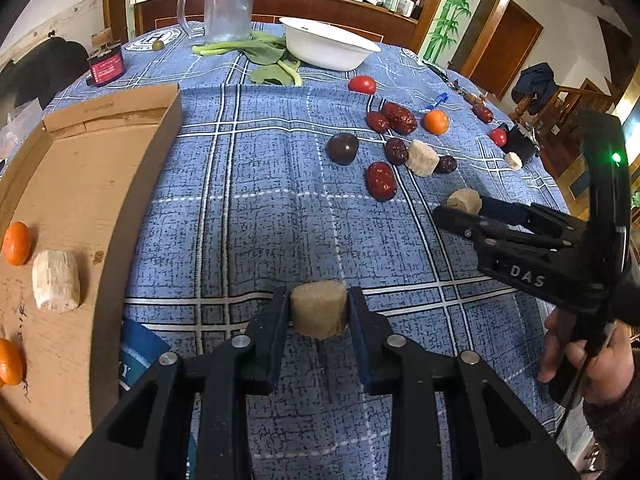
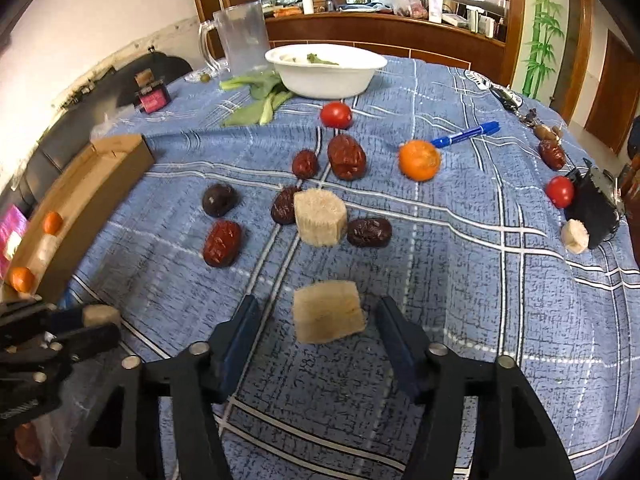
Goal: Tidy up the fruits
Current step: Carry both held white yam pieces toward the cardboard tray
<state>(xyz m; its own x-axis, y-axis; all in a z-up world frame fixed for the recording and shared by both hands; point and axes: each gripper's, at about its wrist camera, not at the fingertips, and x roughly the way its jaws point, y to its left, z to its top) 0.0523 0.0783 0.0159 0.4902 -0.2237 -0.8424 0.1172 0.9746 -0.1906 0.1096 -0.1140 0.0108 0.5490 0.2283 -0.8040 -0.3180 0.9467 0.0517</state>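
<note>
My left gripper (image 1: 319, 314) is shut on a tan sugarcane chunk (image 1: 319, 308), close to the cardboard box (image 1: 160, 152). The box holds two oranges (image 1: 16, 243) and a pale chunk (image 1: 56, 280). In the right wrist view my right gripper (image 2: 320, 328) is open around another tan chunk (image 2: 328, 317) on the blue checked cloth, with a gap at each pad. Beyond it lie a third chunk (image 2: 320, 216), several red dates (image 2: 346, 157), a dark round fruit (image 2: 219, 199), an orange (image 2: 419, 160) and a tomato (image 2: 336, 115).
At the back stand a white bowl (image 2: 324, 70), a clear pitcher (image 2: 240, 38) and green leaves (image 2: 260, 96). A blue pen (image 2: 466, 134), a black object (image 2: 592, 208), a second tomato (image 2: 560, 191) and a small chunk (image 2: 575, 236) lie at the right edge.
</note>
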